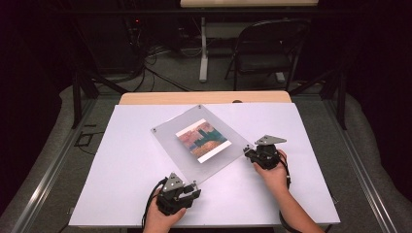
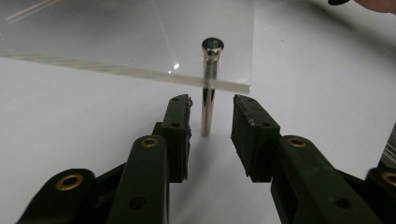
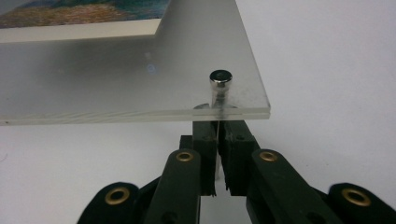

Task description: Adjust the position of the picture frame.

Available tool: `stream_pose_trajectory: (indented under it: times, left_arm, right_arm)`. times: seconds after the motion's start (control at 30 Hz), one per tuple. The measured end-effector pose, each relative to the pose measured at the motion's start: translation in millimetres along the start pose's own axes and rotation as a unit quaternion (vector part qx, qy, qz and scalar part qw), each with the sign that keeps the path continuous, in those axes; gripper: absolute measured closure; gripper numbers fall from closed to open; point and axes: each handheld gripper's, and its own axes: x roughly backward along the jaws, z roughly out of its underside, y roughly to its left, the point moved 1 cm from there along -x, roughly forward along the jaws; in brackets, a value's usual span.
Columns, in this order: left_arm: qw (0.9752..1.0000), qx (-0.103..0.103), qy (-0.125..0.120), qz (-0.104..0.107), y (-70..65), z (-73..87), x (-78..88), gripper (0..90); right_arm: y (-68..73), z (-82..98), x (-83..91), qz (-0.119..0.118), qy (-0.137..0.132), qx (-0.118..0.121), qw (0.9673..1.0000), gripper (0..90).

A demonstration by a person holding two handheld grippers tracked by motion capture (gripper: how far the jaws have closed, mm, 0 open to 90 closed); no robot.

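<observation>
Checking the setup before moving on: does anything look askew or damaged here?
The clear frame sits turned at an angle to the table's edges, raised on metal posts. No cracks or damage show. The picture inside looks flat.

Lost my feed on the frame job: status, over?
Right tongs shut on a corner standoff post. Left tongs open, straddling the near post. Acrylic frame flat. Nothing in the way.
</observation>
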Motion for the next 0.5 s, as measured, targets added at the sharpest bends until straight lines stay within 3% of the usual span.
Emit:
stream_pose_trajectory:
  times: [0.2, 0.33, 0.5]
  left_arm:
    - [1.0000, -0.004, 0.007, -0.006, 1.0, -1.0, -5.8, 71.6]
    - [0.9999, -0.008, 0.012, -0.008, 1.8, -0.5, -6.6, 79.9]
    - [0.9999, 0.008, 0.010, 0.001, 3.6, 0.2, -4.4, 84.6]
  right_arm:
    - [3.3, 0.7, 2.6, -0.005, 0.003, 0.000, 1.0000, 85.5]
    - [4.5, 1.1, 3.7, -0.007, 0.004, 0.001, 1.0000, 85.5]
    - [4.8, 1.4, 3.5, -0.009, 0.002, 0.001, 1.0000, 85.4]
